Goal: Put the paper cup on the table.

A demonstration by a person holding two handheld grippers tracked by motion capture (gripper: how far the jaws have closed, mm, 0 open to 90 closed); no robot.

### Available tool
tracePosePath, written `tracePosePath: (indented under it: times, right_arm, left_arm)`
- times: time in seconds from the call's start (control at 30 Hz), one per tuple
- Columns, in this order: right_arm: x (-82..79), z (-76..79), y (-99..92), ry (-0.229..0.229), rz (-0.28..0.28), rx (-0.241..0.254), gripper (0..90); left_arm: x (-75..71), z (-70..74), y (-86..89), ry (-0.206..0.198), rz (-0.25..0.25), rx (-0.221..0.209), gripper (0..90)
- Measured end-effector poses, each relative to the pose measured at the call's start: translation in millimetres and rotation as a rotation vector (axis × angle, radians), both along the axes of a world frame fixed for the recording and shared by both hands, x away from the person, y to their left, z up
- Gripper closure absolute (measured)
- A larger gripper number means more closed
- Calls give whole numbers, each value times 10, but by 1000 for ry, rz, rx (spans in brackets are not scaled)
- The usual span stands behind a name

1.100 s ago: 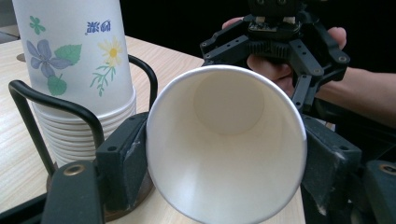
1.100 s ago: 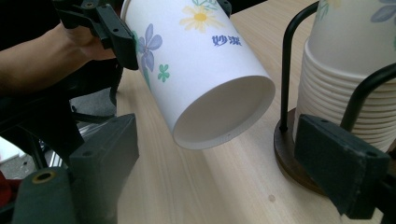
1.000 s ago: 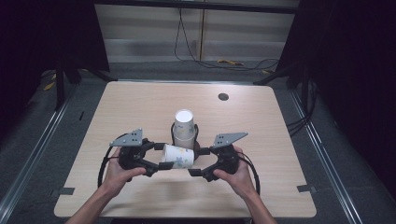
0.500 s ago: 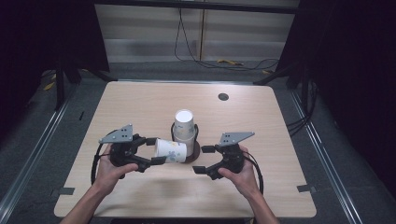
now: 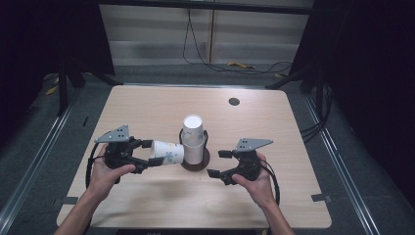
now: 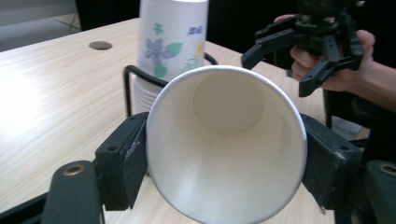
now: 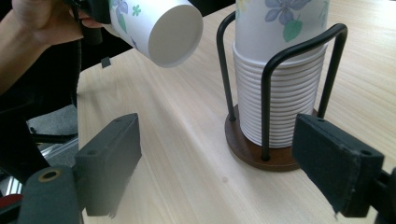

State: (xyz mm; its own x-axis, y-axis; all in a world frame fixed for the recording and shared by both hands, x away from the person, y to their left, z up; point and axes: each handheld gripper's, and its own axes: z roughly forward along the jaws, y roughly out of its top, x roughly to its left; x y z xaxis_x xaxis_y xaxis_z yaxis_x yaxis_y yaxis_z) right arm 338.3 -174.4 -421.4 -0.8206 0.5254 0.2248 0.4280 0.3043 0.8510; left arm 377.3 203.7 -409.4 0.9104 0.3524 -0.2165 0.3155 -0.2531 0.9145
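My left gripper (image 5: 149,153) is shut on a white paper cup with a flower print (image 5: 167,152). It holds the cup on its side by the rim, base toward the cup stack; the open mouth faces the left gripper view's camera (image 6: 224,154). An upside-down stack of the same cups (image 5: 193,139) stands in a black wire holder on a round wooden base (image 5: 197,166). My right gripper (image 5: 216,163) is open to the right of the holder. Its jaws have just been closing a little, with nothing between them (image 7: 219,163). The held cup's base (image 7: 175,35) hangs above the table, left of the stack (image 7: 280,98).
The light wooden table (image 5: 147,107) has a small round hole (image 5: 234,101) at its far right. Black cables trail from both grippers. Dark floor, rails and a cable surround the table.
My left gripper has carried the cup left and slightly up, away from the right gripper's jaws, which were beside the cup's base a second ago. The right hand has barely moved.
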Motion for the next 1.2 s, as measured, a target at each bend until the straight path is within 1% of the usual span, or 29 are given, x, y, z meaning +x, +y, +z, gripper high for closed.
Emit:
tracePosePath:
  times: [0.03, 0.07, 0.13, 0.2, 0.33, 0.37, 0.43, 0.57, 0.6, 0.67, 0.7, 0.8, 0.87, 0.97, 1.0, 1.07, 1.17, 1.2]
  right_arm:
    - [-2, 4, -6, -3, -4, -6, 168]
    - [-2, 8, -17, -3, -3, -8, 168]
    - [-1, 14, -53, -7, -9, 1, 157]
    - [2, 5, -79, -7, -16, 6, 148]
    - [33, -21, -113, 1, -27, 9, 148]
    - [39, -25, -116, 1, -28, 9, 148]
    - [43, -20, -124, 3, -28, 8, 148]
    - [32, 19, -144, -8, -32, 12, 148]
    - [29, 23, -150, -9, -33, 12, 148]
    - [27, 24, -172, -11, -43, 8, 147]
    - [24, 20, -183, -11, -48, 9, 147]
    - [5, 1, -206, -8, -65, 5, 148]
    - [-20, -9, -216, 0, -67, -7, 148]
    - [-67, -15, -236, -4, -70, -14, 153]
    - [-78, -18, -243, -3, -71, -19, 153]
    - [-81, -32, -255, 2, -74, -20, 153]
    - [-53, -50, -258, 7, -79, -23, 154]
    - [-50, -53, -254, 8, -78, -25, 153]
  left_arm:
    - [8, 8, 17, 6, 16, 2, 256]
    - [14, 19, 27, 8, 21, -1, 256]
    - [18, 42, 54, 1, 27, 4, 256]
    - [25, 73, 102, -7, 45, 11, 256]
    - [64, 112, 194, -4, 62, 7, 256]
    - [78, 116, 216, -8, 66, 7, 256]
    - [94, 113, 245, 0, 70, 5, 256]
    - [130, 98, 274, 1, 89, 32, 255]
    - [135, 98, 279, 3, 99, 30, 253]
    - [153, 110, 303, 16, 101, 35, 253]
    - [154, 119, 312, 17, 109, 40, 253]
    - [146, 142, 318, 16, 103, 37, 251]
    - [158, 139, 320, 12, 108, 57, 251]
    - [172, 141, 322, 13, 120, 79, 250]
    - [187, 153, 336, -6, 134, 97, 250]
    - [216, 170, 346, -4, 139, 106, 248]
    - [251, 208, 359, -17, 152, 126, 248]
    - [275, 212, 358, -9, 160, 126, 249]
